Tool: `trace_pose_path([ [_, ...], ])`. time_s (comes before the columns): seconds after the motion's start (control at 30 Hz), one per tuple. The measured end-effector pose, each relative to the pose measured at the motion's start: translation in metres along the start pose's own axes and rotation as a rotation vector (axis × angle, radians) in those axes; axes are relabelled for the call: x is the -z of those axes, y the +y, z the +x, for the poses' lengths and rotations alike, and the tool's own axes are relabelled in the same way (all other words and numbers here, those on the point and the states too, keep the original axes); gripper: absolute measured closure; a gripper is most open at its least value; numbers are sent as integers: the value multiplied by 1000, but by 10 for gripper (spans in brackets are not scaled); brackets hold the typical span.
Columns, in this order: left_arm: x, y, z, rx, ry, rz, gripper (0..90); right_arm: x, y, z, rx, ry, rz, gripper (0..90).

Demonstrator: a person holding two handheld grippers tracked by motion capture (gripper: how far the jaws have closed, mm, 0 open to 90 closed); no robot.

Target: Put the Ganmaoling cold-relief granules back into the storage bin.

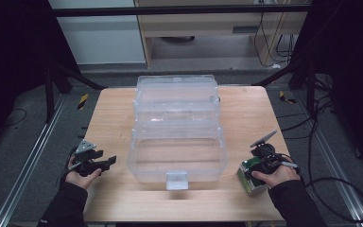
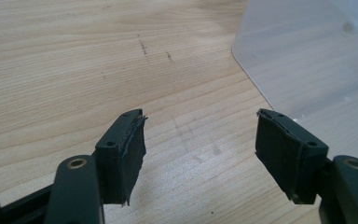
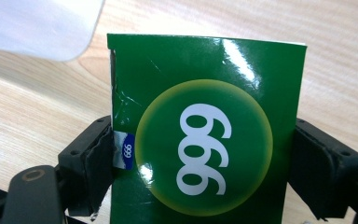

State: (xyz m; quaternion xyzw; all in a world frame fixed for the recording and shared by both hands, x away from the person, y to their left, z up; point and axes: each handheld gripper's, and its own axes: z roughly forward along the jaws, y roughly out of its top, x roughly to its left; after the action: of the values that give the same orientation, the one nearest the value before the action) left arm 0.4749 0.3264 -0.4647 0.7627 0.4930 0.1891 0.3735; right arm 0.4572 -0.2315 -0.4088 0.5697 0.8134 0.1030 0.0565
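A small green box (image 3: pixel 205 140) printed with white digits in a yellow-rimmed circle stands between my right gripper's (image 3: pixel 203 154) jaws, and both pads touch its sides, so the gripper is shut on it. In the high view the green box (image 1: pixel 247 177) rests on the table near the front right, with a hand around the gripper. My left gripper (image 2: pixel 200 140) is open above bare wood, nothing between its jaws. It sits at the table's front left (image 1: pixel 108 161), pointing toward the clear box.
A large clear plastic storage box (image 1: pixel 177 142) with stepped tiers opened out fills the middle of the wooden table (image 1: pixel 113 118), its latch (image 1: pixel 176 179) facing the front edge. Its corner (image 2: pixel 317 60) lies just right of my left gripper. Cables trail on the floor at the right.
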Motion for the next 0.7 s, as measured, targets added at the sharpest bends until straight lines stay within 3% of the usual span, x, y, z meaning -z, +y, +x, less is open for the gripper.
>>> trace_pose_path([
  [0.23, -1, 0, 0, -1, -1, 4, 319, 17, 2, -4, -5, 4, -83, 176],
  [0.43, -1, 0, 1, 2, 2, 5, 318, 26, 5, -4, 28, 2, -147, 177],
  [0.7, -2, 0, 0, -4, 3, 8, 318, 44, 8, -8, 32, -10, -233, 180],
])
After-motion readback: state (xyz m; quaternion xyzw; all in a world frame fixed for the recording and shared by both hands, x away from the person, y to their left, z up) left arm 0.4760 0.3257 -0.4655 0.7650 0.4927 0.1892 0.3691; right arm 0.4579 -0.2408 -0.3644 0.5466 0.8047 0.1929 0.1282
